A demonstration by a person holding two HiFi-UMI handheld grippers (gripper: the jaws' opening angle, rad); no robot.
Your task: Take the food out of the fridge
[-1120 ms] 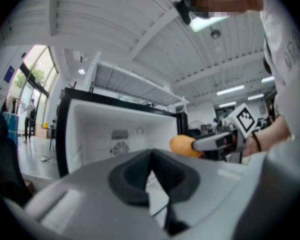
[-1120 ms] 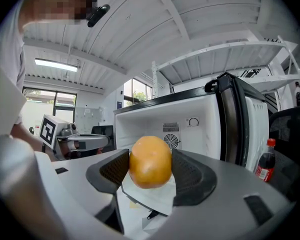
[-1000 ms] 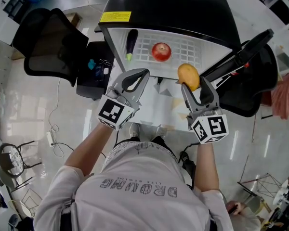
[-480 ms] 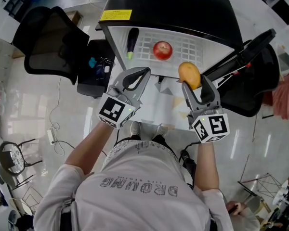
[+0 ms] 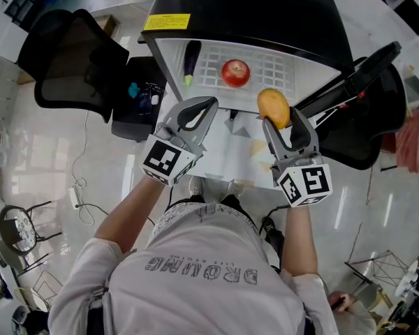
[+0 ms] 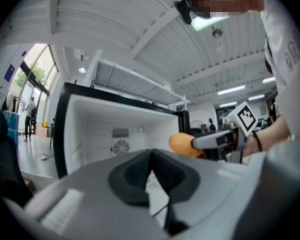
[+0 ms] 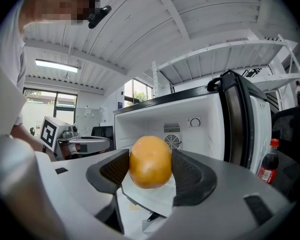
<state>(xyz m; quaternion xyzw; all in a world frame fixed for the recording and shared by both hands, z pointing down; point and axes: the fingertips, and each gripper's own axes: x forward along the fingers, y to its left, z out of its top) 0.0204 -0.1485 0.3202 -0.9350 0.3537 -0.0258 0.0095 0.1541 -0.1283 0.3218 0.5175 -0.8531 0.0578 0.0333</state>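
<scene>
Right gripper (image 7: 151, 176) clamped on the orange fruit (image 7: 150, 160), at the mouth of the open fridge (image 5: 265, 12).
Your left gripper (image 6: 151, 160) has its jaws pressed together on nothing; an apple (image 5: 235, 72) and an eggplant (image 5: 190, 60) lie on the fridge shelf (image 5: 279, 72).

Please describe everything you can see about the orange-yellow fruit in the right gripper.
The fruit is smooth, rounded and slightly oval, orange-yellow with a faint shine, and looks whole. The right gripper holds it in the air, one of its fingers pressing on each side. It hangs before the open fridge; nothing else touches it.
</scene>
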